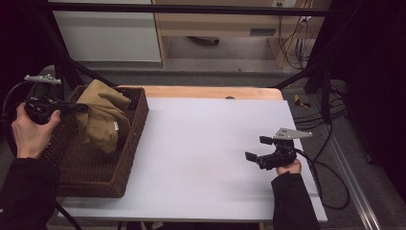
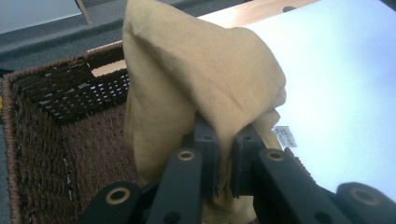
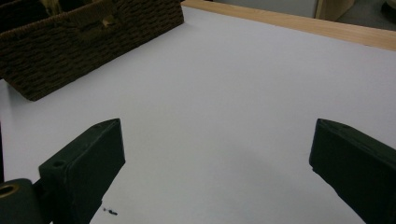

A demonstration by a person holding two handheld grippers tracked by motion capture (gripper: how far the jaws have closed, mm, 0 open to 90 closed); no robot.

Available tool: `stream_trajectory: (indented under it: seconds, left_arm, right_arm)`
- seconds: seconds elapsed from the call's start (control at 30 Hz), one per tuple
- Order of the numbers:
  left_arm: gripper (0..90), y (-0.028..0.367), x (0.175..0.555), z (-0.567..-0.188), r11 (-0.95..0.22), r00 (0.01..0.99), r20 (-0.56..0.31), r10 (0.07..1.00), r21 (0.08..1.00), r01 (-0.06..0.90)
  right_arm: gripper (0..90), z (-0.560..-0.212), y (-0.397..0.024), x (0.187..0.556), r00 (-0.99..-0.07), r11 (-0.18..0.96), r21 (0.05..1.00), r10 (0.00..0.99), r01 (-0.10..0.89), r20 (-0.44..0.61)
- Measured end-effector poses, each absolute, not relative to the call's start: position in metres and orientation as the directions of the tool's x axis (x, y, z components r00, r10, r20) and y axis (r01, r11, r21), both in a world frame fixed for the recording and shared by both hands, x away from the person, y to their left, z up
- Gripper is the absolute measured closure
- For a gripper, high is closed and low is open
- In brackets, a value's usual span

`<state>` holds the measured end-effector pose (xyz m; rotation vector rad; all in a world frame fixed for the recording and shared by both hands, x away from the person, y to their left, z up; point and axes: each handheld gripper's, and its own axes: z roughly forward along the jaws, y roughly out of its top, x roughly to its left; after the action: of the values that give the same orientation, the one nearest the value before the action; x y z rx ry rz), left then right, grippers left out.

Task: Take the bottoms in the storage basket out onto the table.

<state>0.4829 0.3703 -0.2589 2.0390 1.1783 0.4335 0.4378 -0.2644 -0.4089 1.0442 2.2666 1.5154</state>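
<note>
From my remote seat, the fold of the tan cloth (image 2: 196, 88) pinched between the left gripper (image 2: 226, 154) pads is hidden, and the cloth's lower end runs behind the jaws and off the left gripper view's bottom edge. The white tag (image 2: 284, 135) on the cloth carries print too small for me to read (just grey specks). The cloth covers much of the floor of the wicker basket (image 1: 122, 163), and I can't tell whether its bottom edge touches that floor.

Behind the white table (image 1: 210, 143): grey floor (image 1: 191, 76); white cabinet (image 1: 107, 33) far left; wooden shelf (image 1: 215, 24) beside it; cables (image 1: 292, 43) far right.
</note>
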Motion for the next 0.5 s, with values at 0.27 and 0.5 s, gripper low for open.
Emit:
stream_trajectory:
  seconds: [0.27,0.5]
  left_arm:
    - [83.2,0.37,0.479,-0.25,-0.326,0.531,-0.059,0.845,0.73,0.601]
    - [83.2,0.372,0.475,-0.245,-0.33,0.536,-0.06,0.842,0.729,0.6]
  right_arm:
    - [3.9,-0.409,-0.265,0.438,-0.723,0.214,0.876,0.662,0.433,0.196]
    - [3.9,-0.409,-0.265,0.438,-0.723,0.214,0.875,0.663,0.434,0.196]
